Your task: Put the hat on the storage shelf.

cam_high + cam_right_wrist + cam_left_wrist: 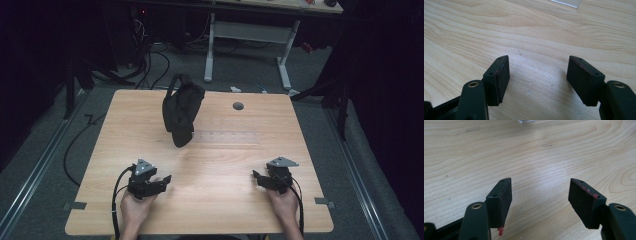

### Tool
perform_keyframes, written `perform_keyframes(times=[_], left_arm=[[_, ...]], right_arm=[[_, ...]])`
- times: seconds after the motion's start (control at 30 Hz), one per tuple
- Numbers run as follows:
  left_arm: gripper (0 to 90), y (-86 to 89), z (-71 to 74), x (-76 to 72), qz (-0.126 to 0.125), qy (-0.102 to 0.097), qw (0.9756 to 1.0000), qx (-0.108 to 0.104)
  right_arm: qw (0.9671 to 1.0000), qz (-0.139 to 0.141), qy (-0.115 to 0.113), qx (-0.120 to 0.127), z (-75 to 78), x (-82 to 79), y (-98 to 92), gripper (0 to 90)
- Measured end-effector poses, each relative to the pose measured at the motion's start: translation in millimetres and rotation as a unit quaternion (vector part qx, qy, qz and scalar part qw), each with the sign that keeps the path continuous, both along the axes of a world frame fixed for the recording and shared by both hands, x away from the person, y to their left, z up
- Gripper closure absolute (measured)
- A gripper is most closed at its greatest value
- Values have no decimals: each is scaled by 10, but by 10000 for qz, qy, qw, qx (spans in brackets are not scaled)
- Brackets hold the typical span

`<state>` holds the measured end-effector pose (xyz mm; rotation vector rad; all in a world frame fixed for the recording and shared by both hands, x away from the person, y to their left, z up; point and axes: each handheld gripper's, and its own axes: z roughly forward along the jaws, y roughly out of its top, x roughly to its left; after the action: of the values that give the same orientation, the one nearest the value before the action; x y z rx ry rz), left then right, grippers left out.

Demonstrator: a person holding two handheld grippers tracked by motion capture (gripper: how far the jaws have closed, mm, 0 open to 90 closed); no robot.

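Two grippers sit nearest me on the wooden table (220, 200): my left gripper (165, 181) and right gripper (257, 177), each with jaws spread apart over bare wood, holding nothing. Farther off, near the table's far edge, lies a dark bag (181, 110), possibly with a strap, though it's dim.

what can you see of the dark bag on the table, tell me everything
The dark bag looks like soft black or very dark fabric, slumped and creased. A loop-like strap or handle arches off its far end. It lies on the wooden table left of centre, toward the far edge, its narrower end pointing toward the person. Nothing but the table touches it; whether it is open or closed cannot be told.
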<state>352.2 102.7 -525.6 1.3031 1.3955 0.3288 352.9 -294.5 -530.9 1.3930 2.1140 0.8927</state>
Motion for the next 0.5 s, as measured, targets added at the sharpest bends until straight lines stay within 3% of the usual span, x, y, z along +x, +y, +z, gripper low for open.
perform_keyframes(times=[0.1,0.27,0.3,0.5], left_arm=[[355,-15,-44,2,32,-15,9999,94],[344,-54,-165,2,69,-39,9990,435],[344,-65,-194,-19,85,-194,9985,497],[322,-111,-207,-27,151,-226,9977,615]], right_arm=[[10000,0,0,1,0,0,0,352],[10000,2,-1,0,0,0,0,352],[10000,1,0,1,0,0,0,352],[10000,1,-1,-1,0,0,0,352]])
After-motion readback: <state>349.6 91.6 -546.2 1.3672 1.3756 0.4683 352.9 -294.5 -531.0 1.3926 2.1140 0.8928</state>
